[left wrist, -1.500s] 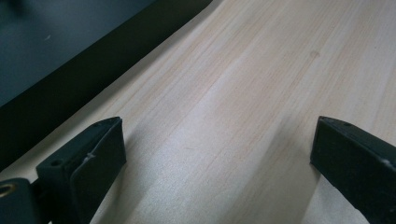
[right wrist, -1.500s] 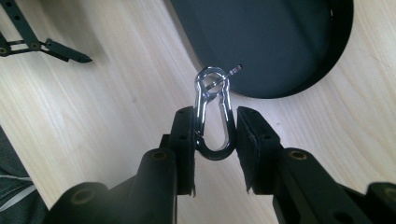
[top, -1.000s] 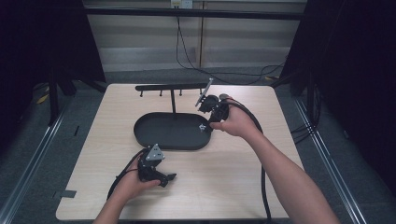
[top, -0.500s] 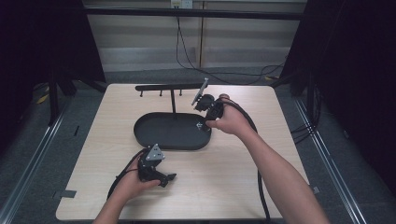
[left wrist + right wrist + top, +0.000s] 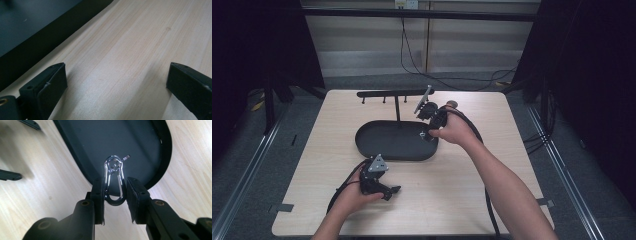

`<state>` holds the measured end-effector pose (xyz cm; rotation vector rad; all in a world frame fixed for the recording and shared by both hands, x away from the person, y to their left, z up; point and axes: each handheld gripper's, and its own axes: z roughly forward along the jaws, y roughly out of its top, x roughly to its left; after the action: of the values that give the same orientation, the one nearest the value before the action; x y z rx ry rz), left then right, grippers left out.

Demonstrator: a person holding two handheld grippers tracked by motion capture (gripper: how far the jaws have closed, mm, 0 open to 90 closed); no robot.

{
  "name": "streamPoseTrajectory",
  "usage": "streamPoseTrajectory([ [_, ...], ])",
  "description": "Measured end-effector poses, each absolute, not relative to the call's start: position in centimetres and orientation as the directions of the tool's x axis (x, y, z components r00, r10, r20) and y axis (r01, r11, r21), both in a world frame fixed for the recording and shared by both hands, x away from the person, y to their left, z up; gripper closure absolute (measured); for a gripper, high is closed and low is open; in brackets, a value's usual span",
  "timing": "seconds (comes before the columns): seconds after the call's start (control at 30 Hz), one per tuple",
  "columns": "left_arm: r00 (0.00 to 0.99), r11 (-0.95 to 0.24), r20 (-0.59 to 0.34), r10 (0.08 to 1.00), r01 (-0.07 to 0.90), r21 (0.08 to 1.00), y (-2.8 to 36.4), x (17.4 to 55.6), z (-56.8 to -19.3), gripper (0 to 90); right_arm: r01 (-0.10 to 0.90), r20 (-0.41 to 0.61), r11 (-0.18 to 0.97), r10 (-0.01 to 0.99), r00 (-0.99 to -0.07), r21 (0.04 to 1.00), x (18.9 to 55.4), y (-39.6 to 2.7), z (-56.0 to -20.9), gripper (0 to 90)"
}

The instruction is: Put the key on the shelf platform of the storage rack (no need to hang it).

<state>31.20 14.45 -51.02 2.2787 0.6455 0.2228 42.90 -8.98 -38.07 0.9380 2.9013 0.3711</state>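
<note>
A small silver carabiner clip [image 5: 114, 178] is clamped between the jaws of the right tongs [image 5: 114, 195]. It is of polished metal, pear-shaped, with a spring gate along one side and a round swivel eye at its far end, from which a short pin sticks out. Its rounded lower end is seated between the two black pads, and the rest stands out beyond them.

In the high view the right tongs [image 5: 428, 131] are held above the right end of a black oval tray [image 5: 377, 150], which lies on the pale wooden surface [image 5: 462, 190]. Behind the tray a black rack with short pegs [image 5: 387, 93] stands.

The left tongs [image 5: 387, 190] are rested low on the surface just in front of the tray, with their jaws set wide apart and nothing between them; bare wood is seen between the pads [image 5: 47, 85].
</note>
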Motion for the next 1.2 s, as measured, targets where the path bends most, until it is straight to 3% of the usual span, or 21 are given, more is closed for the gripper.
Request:
streamPoseTrajectory([
  [1.2, 0.857, -0.591, -0.030, 0.514, 0.380, 0.711, 14.4, 31.2, -51.1, 2.6, 0.570, -0.001, 0.780, 0.590, -0.807, 0.258, 44.0, -7.6, -40.9, 68.9],
])
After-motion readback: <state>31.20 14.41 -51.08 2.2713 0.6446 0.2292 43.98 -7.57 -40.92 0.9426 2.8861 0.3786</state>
